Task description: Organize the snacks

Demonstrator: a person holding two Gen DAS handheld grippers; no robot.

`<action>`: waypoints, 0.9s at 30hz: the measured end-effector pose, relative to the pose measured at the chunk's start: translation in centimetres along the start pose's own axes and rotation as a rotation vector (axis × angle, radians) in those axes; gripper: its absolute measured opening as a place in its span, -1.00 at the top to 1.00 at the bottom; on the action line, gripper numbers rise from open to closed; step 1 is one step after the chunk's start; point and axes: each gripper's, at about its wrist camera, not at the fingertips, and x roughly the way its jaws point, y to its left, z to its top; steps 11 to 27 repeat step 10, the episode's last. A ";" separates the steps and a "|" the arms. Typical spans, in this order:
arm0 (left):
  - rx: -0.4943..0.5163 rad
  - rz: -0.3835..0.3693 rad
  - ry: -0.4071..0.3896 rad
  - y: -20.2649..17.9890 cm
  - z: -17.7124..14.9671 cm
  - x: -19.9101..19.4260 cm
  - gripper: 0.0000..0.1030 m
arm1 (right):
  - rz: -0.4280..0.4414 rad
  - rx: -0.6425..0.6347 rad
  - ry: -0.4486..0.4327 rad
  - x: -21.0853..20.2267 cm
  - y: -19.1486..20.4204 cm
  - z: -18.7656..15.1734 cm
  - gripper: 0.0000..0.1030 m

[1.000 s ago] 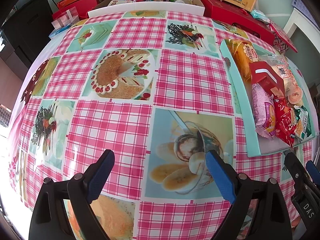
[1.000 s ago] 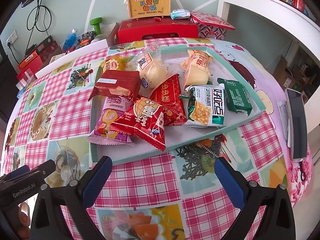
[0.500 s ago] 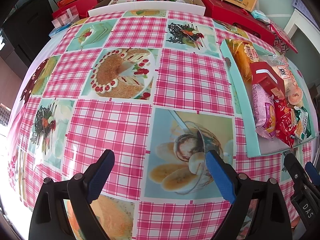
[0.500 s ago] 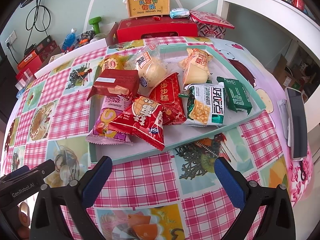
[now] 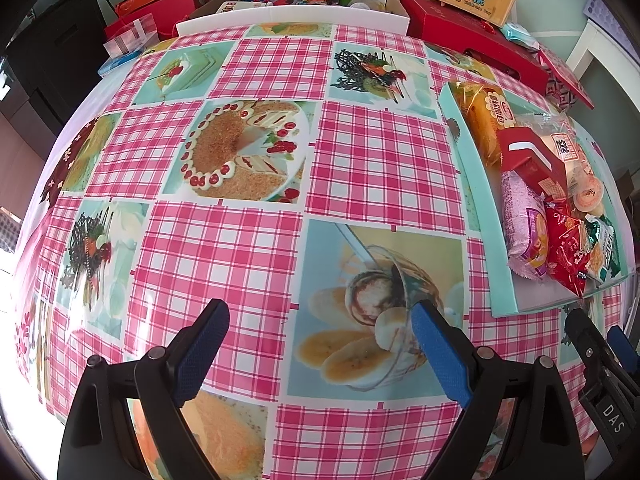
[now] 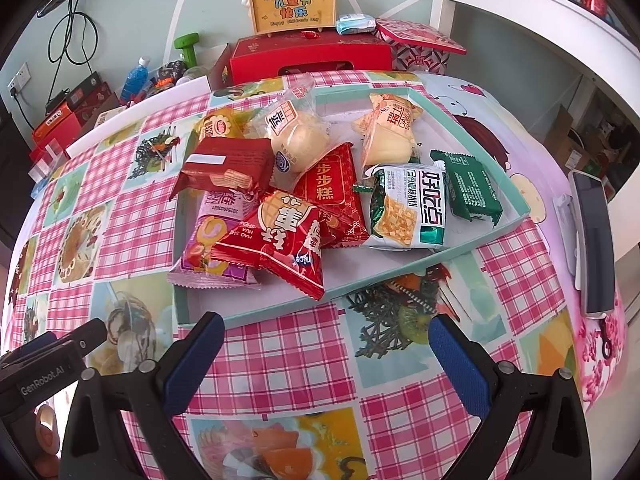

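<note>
Your left gripper (image 5: 320, 344) hangs over the checked tablecloth (image 5: 248, 248) with its fingers spread wide and nothing between them; the whole stretch of cloth ahead of it, out to the white board (image 5: 292, 20) at the far edge, is open room. Your right gripper (image 6: 326, 354) is likewise spread and empty, just short of the near wall of the pale green tray (image 6: 400, 276). The snacks lie heaped in that tray: a red packet (image 6: 276, 240) overhangs the near rim, a pink packet (image 6: 208, 248) pokes over the near left corner, and a white and green packet (image 6: 408, 212) and a dark green packet (image 6: 472, 188) sit towards the right wall. Right of the tray, a phone (image 6: 592, 240) lies near the table's edge. Red boxes (image 6: 312, 58) crowd the far side
</note>
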 end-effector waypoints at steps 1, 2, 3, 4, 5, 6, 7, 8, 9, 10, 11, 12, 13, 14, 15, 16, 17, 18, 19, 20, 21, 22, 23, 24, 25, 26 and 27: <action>-0.001 0.000 -0.002 0.0 0.0 -0.1 -0.80 | 0.000 0.000 0.000 0.0 0.0 0.0 -1.00; -0.003 0.001 -0.002 0.0 0.0 -0.1 -0.80 | 0.000 0.000 0.000 0.0 0.0 0.0 -1.00; -0.005 0.001 -0.002 0.0 0.0 -0.1 -0.80 | 0.000 0.000 0.001 0.0 0.0 0.0 -1.00; -0.007 0.001 -0.002 0.1 0.0 -0.1 -0.80 | 0.000 0.000 0.001 0.0 0.0 0.0 -1.00; -0.008 0.002 -0.002 0.1 0.0 -0.2 -0.80 | 0.000 0.001 0.002 0.0 0.0 0.0 -1.00; -0.009 0.002 -0.003 0.1 0.0 -0.2 -0.80 | 0.000 0.001 0.002 0.0 0.0 0.0 -1.00; -0.010 0.002 -0.005 0.1 0.0 -0.3 -0.80 | 0.000 0.001 0.002 0.0 0.0 0.0 -1.00; -0.010 0.001 -0.005 0.2 0.0 -0.3 -0.80 | 0.000 0.001 0.002 0.1 0.0 0.0 -1.00; -0.010 0.000 -0.006 0.1 0.0 -0.3 -0.80 | 0.000 0.001 0.003 0.1 0.0 0.0 -1.00; -0.009 -0.001 -0.005 0.2 0.1 -0.3 -0.80 | 0.000 0.001 0.002 0.1 0.0 0.0 -1.00; -0.009 -0.001 -0.005 0.2 0.1 -0.3 -0.80 | 0.000 0.001 0.002 0.1 0.0 0.0 -1.00; -0.009 -0.001 -0.005 0.2 0.1 -0.3 -0.80 | 0.000 0.001 0.002 0.1 0.0 0.0 -1.00; -0.009 -0.001 -0.005 0.2 0.1 -0.3 -0.80 | 0.000 0.001 0.002 0.1 0.0 0.0 -1.00; -0.009 -0.001 -0.005 0.2 0.1 -0.3 -0.80 | 0.000 0.001 0.002 0.1 0.0 0.0 -1.00; -0.009 -0.001 -0.005 0.2 0.1 -0.3 -0.80 | 0.000 0.001 0.002 0.1 0.0 0.0 -1.00; -0.009 -0.001 -0.005 0.2 0.1 -0.3 -0.80 | 0.000 0.001 0.002 0.1 0.0 0.0 -1.00; -0.009 -0.001 -0.005 0.2 0.1 -0.3 -0.80 | 0.000 0.001 0.002 0.1 0.0 0.0 -1.00; -0.009 -0.001 -0.005 0.2 0.1 -0.3 -0.80 | 0.000 0.001 0.002 0.1 0.0 0.0 -1.00; -0.009 -0.001 -0.005 0.2 0.1 -0.3 -0.80 | 0.000 0.001 0.002 0.1 0.0 0.0 -1.00; -0.009 -0.001 -0.005 0.2 0.1 -0.3 -0.80 | 0.000 0.001 0.002 0.1 0.0 0.0 -1.00; -0.009 -0.001 -0.005 0.2 0.1 -0.3 -0.80 | 0.000 0.001 0.002 0.1 0.0 0.0 -1.00; -0.009 -0.001 -0.005 0.2 0.1 -0.3 -0.80 | 0.000 0.001 0.002 0.1 0.0 0.0 -1.00; -0.009 -0.001 -0.005 0.2 0.1 -0.3 -0.80 | 0.000 0.001 0.002 0.1 0.0 0.0 -1.00; -0.009 -0.001 -0.005 0.2 0.1 -0.3 -0.80 | 0.000 0.001 0.002 0.1 0.0 0.0 -1.00; -0.009 -0.001 -0.005 0.2 0.1 -0.3 -0.80 | 0.000 0.001 0.002 0.1 0.0 0.0 -1.00; -0.009 -0.001 -0.005 0.2 0.1 -0.3 -0.80 | 0.000 0.001 0.002 0.1 0.0 0.0 -1.00; -0.009 -0.001 -0.005 0.2 0.1 -0.3 -0.80 | 0.000 0.001 0.002 0.1 0.0 0.0 -1.00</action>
